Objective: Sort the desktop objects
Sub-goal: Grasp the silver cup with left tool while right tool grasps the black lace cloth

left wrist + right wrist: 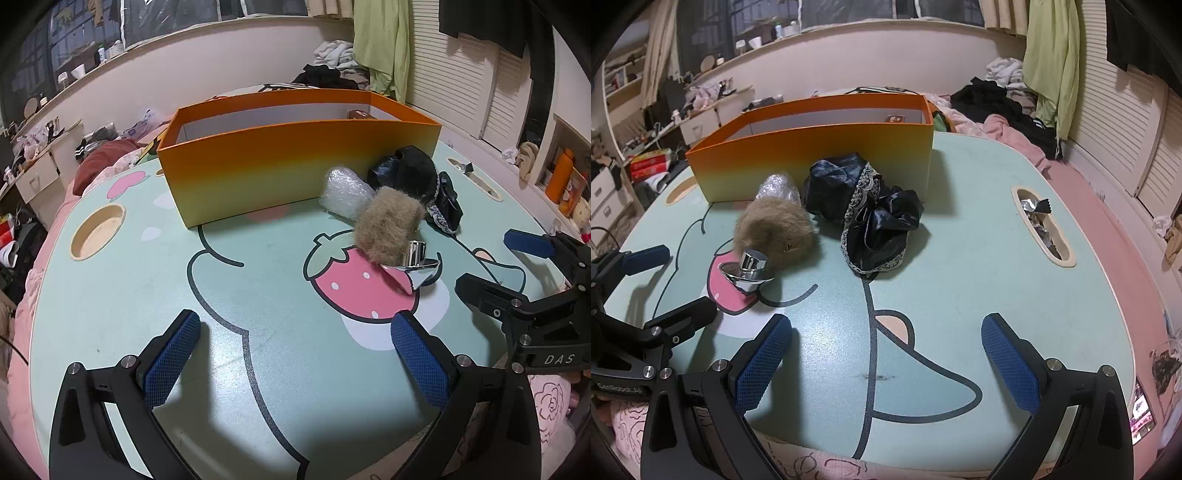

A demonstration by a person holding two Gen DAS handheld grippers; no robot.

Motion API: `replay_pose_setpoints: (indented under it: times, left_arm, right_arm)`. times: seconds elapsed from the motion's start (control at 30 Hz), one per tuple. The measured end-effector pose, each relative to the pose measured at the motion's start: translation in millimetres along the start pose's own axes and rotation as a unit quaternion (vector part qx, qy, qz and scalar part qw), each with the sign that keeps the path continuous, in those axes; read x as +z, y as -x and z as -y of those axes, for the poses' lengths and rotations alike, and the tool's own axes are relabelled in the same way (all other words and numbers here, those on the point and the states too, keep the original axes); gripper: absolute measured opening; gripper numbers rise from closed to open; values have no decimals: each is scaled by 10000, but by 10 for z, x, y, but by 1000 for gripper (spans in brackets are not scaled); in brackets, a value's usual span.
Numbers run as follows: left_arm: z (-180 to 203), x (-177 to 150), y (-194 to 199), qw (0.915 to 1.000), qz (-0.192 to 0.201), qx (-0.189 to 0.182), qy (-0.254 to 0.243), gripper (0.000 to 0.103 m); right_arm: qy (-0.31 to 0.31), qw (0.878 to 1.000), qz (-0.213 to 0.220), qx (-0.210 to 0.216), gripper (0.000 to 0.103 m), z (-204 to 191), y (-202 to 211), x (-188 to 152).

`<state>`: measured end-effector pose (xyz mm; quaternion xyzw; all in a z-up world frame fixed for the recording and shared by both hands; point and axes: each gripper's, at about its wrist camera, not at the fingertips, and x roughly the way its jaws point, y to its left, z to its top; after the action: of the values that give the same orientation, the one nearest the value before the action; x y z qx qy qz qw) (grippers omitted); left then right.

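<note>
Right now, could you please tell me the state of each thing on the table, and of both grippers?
Orange box: upright, open at the top, a small item in one corner.
Furry tuft: on the table, outside the box.
Shiny metal piece: touching the tuft.
Black cloth: crumpled, beside the box.
Plastic wrap bundle: against the box wall.
Left gripper: open, holding nothing.
Right gripper: open, holding nothing.

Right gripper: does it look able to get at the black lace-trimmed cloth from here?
Probably yes. The right gripper is open, and bare tabletop lies between it and the black cloth. The furry brown item sits off to the left, clear of that path.
</note>
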<state>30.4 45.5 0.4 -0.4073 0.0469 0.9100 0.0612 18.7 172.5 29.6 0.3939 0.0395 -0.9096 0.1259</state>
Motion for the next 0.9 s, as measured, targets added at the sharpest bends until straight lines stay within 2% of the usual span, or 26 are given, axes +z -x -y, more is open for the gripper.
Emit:
replay_pose_setpoints:
  times: [0.33,0.37,0.47,0.6,0.67,0.73,0.83,0.9]
  left_arm:
    - [-15,-1,30,9999,109,-36,47,102]
    - [-21,2,52,9998,163,-49,58,100]
    - [-7,19,104,9995,267,-182,-6,81]
    - [65,134,158,9974,310,-637,-96,69]
    - [133,251,175,9952,307,-922,-83,68]
    - [241,357,141,9938,232,-1074,-172,58]
    - [414,438,14,9935,-30,-1073,-375,55]
    - [451,422,-120,9927,-291,-1089,-423,37]
  right_arm:
    - [-5,10000,2,9,103,15,3,3]
    - [1,10000,7,22,103,21,4,1]
    - [-3,10000,16,24,103,10,8,1]
    - [-31,10000,37,30,103,17,19,-7]
    - [-54,10000,45,23,103,14,20,0]
    - [-74,10000,58,23,103,22,22,-3]
    - [-133,9999,93,55,103,47,32,-6]
    - [-210,9996,147,79,103,75,46,-15]
